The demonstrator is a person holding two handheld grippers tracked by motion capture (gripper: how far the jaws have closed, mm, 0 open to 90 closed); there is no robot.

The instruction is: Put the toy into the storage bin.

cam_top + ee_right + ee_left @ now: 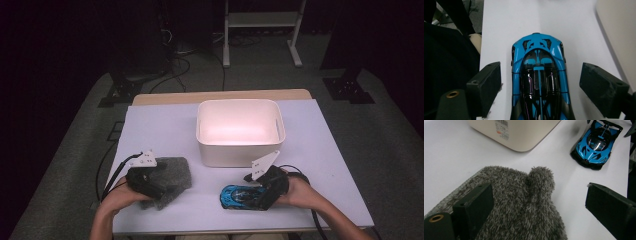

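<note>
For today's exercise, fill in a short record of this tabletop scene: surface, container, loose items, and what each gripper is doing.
Surface: white table top
Container: cream plastic bin, nothing visible inside
Item 1: blue and black toy sports car
Item 2: grey fuzzy cloth
Left gripper: open, jaws above the cloth
Right gripper: open, jaws either side of the car, not pressing it

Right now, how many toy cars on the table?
1. The blue toy sports car sits near the table's front edge, in front of the white bin, between the open jaws of the right hand-held gripper. The bin's interior looks empty.
</note>
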